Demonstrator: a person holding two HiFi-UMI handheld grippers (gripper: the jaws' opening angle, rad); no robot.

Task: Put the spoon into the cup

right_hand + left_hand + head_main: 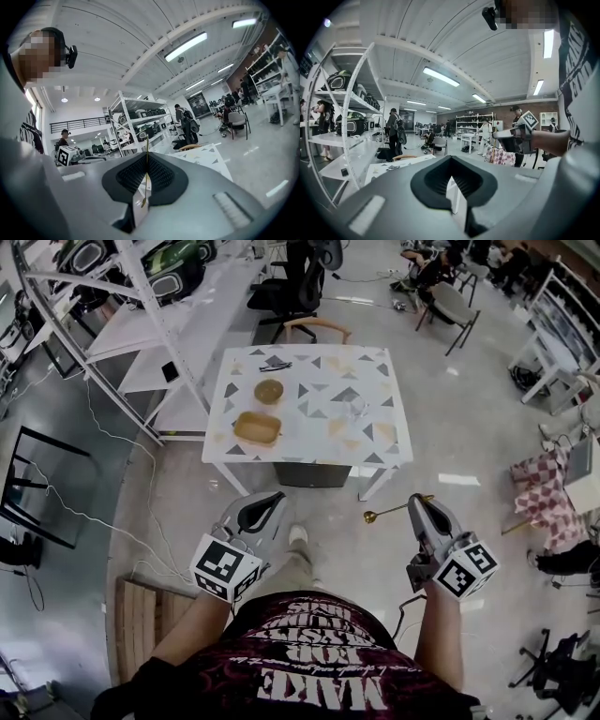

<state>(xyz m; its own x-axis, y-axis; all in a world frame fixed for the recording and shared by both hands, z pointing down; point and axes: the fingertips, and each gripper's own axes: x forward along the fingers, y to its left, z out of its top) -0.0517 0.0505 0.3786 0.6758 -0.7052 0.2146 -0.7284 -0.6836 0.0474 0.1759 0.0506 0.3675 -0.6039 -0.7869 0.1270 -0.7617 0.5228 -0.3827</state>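
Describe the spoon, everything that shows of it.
The spoon is slim and gold-coloured, metal by its look, with a small round bowl and a long thin handle. It lies about level in the air above the floor, short of the table, bowl toward the person's left. The right gripper is shut on its handle; nothing else touches it.

Shirt (314, 667) print: "MAKE" legible (upside down in head view); other lines too blurred to read.

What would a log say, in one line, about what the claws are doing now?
right claw: shut on spoon | left claw: shut, empty | spoon: in the air, short of table
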